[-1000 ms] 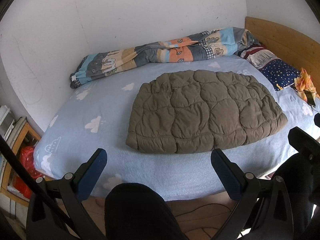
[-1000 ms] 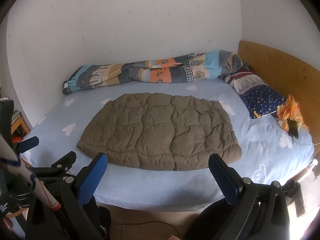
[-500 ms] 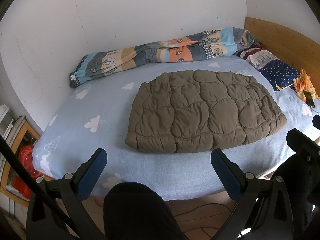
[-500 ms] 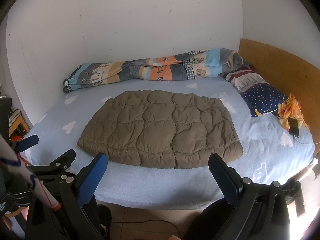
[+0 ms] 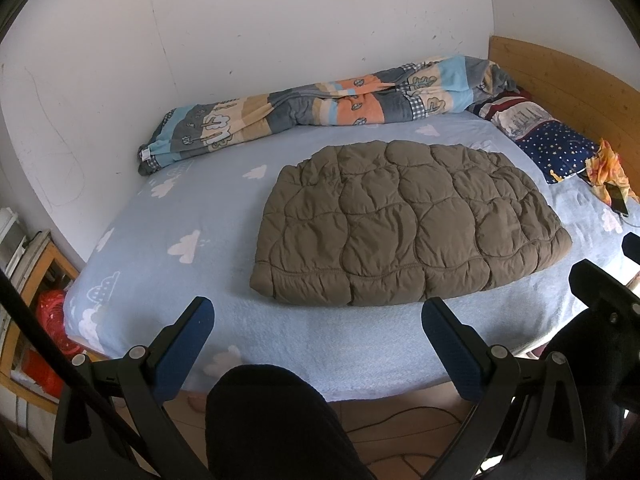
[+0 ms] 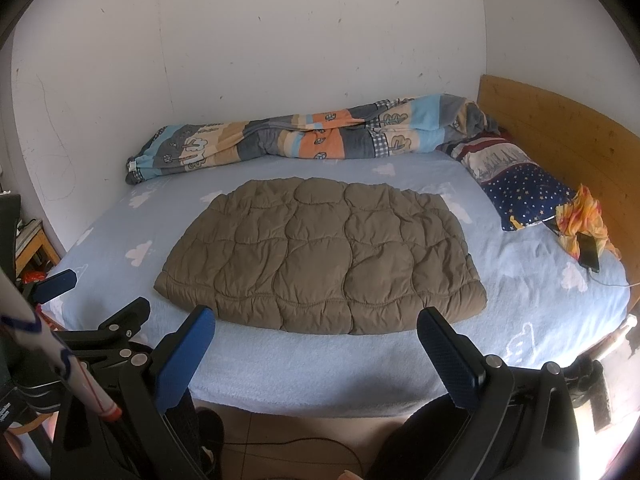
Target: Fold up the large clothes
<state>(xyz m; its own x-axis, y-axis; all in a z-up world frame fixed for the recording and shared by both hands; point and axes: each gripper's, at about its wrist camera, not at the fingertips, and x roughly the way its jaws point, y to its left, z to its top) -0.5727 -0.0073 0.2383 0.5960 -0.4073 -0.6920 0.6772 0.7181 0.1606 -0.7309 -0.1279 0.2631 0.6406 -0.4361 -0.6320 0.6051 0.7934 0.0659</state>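
A brown quilted padded garment (image 5: 404,224) (image 6: 320,252) lies folded flat in the middle of a bed with a light blue cloud-print sheet (image 5: 192,216) (image 6: 532,292). My left gripper (image 5: 318,320) hovers open over the bed's near edge, short of the garment's front hem, with nothing between its blue pads. My right gripper (image 6: 316,322) is also open and empty, its fingertips just in front of the same hem. In the right wrist view the left gripper (image 6: 56,280) shows at the left edge.
A rolled patterned duvet (image 5: 320,112) (image 6: 296,136) lies along the white wall. A starred pillow (image 6: 520,188), an orange cloth (image 6: 584,220) and a phone (image 6: 590,256) sit by the wooden headboard (image 6: 560,128). A wooden shelf (image 5: 24,280) stands at left. A dark-clothed knee (image 5: 272,420) is below.
Both views have shifted slightly: the garment sits a little higher and farther in the left view and lower in the right view. Both grippers stay open and empty.
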